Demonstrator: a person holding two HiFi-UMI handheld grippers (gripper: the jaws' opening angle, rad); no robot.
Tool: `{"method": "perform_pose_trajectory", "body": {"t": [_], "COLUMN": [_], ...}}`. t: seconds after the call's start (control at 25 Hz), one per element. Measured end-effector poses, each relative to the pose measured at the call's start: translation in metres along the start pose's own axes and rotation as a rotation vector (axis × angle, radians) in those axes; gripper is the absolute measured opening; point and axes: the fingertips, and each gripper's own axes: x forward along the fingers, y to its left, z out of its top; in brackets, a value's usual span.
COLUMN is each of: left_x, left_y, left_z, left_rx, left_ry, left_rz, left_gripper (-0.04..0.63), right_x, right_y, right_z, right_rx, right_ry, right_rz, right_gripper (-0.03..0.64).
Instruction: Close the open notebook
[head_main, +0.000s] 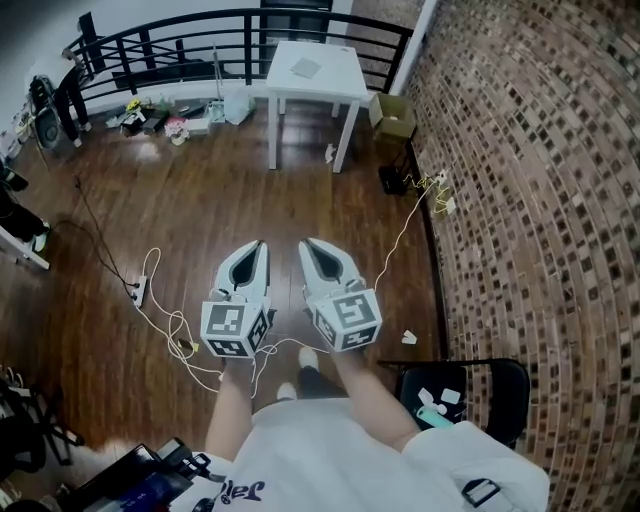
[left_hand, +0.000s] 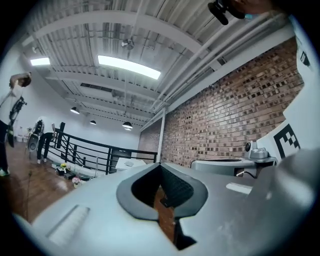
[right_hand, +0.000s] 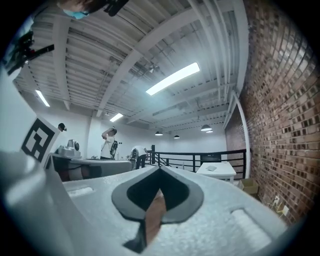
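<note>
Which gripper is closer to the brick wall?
The right gripper, at the head view's right; the left gripper is farther from the brick wall.

A dark wooden floor (head_main: 200, 200) runs to a black railing (head_main: 180, 45); a white table (head_main: 335, 88) stands near the brick wall (head_main: 520, 180). Strip lights (left_hand: 129, 66) glow overhead.

The notebook (head_main: 305, 68) is lying on the counter (head_main: 342, 88), which is standing before the railing (head_main: 247, 40); a box (head_main: 392, 115) is sitting just right of it.
</note>
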Motion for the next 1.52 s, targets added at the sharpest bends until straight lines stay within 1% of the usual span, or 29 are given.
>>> {"method": "perform_pose_trajectory", "body": {"t": [0.08,0.24,0.32,0.44,0.56,0.68,0.72,0.84,0.96,1.08,1.2,1.36,1.52], "left_x": [0.016,0.059,0.082,0.118,0.147,0.170,0.177,0.196,0.205,0.214,0.225,0.255,0.294], "left_y": [0.001,0.012,0.009,-0.001,0.001,0.000,-0.002,0.001,0.020,0.043,0.071,0.109,0.151], "left_z": [0.000,0.002,0.007,0.029,0.043,0.042,0.039,0.023,0.011,0.009,0.006,0.003,0.019], "left_rx": [0.008,0.027,0.050,0.113,0.128,0.141,0.144,0.131,0.112,0.107,0.094,0.074,0.100], "left_ry": [-0.010,-0.019,-0.027,-0.087,-0.120,-0.115,-0.111,-0.081,-0.046,-0.039,-0.035,-0.026,-0.044], "left_rz": [-0.005,0.025,0.026,0.010,-0.003,-0.001,-0.002,0.009,0.047,0.080,0.105,0.097,0.084], "left_gripper": [0.015,0.015,0.015,0.015,0.015,0.015,0.015,0.015,0.015,0.015,0.015,0.015,0.015], "right_x": [0.012,0.037,0.047,0.067,0.091,0.109,0.113,0.121,0.135,0.160,0.187,0.230,0.289], "right_y": [-0.012,-0.043,-0.065,-0.100,-0.124,-0.138,-0.146,-0.173,-0.181,-0.183,-0.176,-0.166,-0.174], "right_z": [0.003,0.009,0.009,0.016,0.025,0.009,0.000,-0.017,-0.017,-0.010,-0.007,-0.013,-0.008], "right_rx": [-0.002,-0.011,0.004,0.020,0.019,0.042,0.060,0.104,0.093,0.075,0.059,0.037,0.022], "right_ry": [-0.015,-0.042,-0.042,-0.058,-0.086,-0.021,0.001,0.025,0.024,0.005,0.002,0.020,0.023], "right_rz": [-0.001,0.010,0.009,-0.001,0.008,0.084,0.095,0.081,0.087,0.099,0.122,0.161,0.156], "right_gripper": [-0.009,-0.009,-0.008,-0.008,-0.008,-0.008,-0.008,-0.008,-0.008,-0.008,-0.008,-0.008,-0.008]}}
